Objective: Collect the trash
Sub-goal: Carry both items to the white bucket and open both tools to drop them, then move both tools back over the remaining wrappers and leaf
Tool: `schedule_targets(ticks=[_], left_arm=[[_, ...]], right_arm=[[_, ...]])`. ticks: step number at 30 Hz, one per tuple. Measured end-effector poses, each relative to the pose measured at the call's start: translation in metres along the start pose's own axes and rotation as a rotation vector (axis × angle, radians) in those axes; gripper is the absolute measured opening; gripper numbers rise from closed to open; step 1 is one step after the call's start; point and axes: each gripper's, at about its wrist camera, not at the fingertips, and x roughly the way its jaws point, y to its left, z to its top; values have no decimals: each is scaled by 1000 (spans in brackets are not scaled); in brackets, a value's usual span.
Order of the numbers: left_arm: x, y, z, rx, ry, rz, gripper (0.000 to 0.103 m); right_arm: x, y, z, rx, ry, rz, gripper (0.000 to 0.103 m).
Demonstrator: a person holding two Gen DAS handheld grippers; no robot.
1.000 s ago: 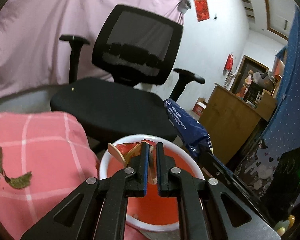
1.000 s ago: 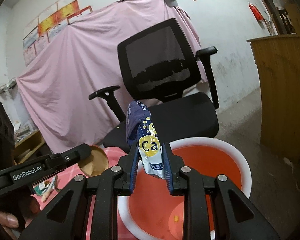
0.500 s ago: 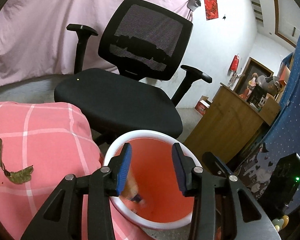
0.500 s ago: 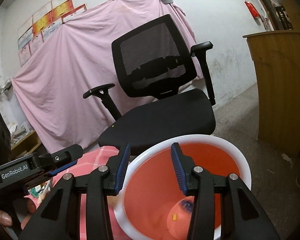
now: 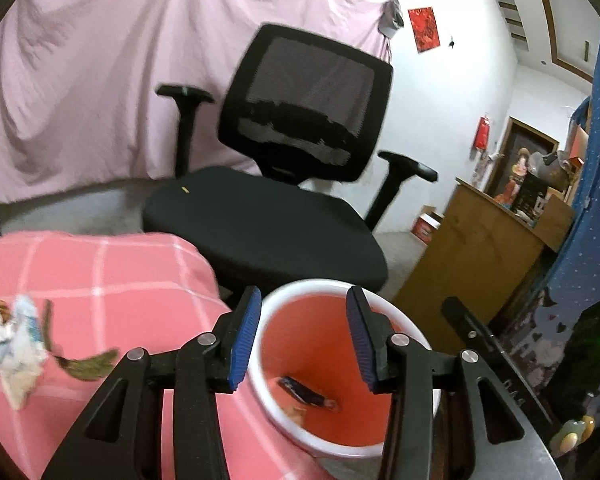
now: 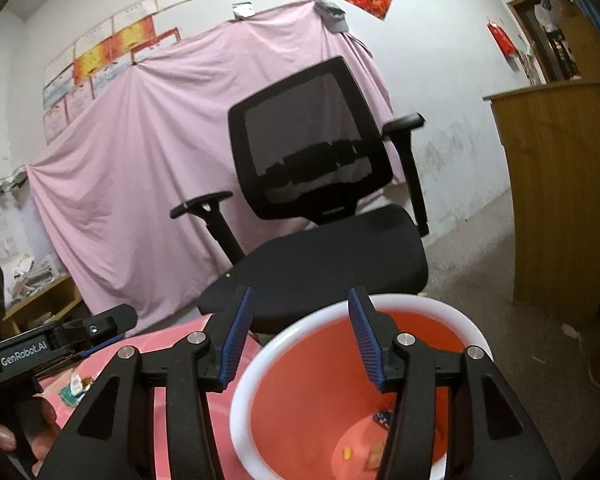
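Left wrist view: my left gripper (image 5: 301, 336) and right gripper (image 6: 300, 338) hover over the bin (image 5: 284, 420), jaws apart, empty. Remaining trash (image 5: 14, 344) lies on the pink table (image 5: 112, 272): light, crumpled wrappers; I judge pinching a raised fold best.

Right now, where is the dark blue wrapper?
In the left wrist view the dark blue wrapper lies at the bottom of the orange bin, between the fingers of the open left claw.
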Motion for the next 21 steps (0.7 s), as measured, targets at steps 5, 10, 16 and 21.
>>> schedule_targets(ticks=[5, 10, 16, 21], left_arm=[[-39, 15, -3, 44, -117, 115, 52], [-75, 38, -10, 48, -228, 268, 101], [-124, 79, -26, -18, -366, 405, 102], [-155, 108, -40, -44, -417, 474, 102]], right_arm=[[-7, 20, 2, -3, -61, 52, 81], [-12, 45, 1, 7, -119, 146, 94], [-18, 90, -5, -73, -173, 243, 103], [-22, 121, -12, -152, -202, 288, 103]])
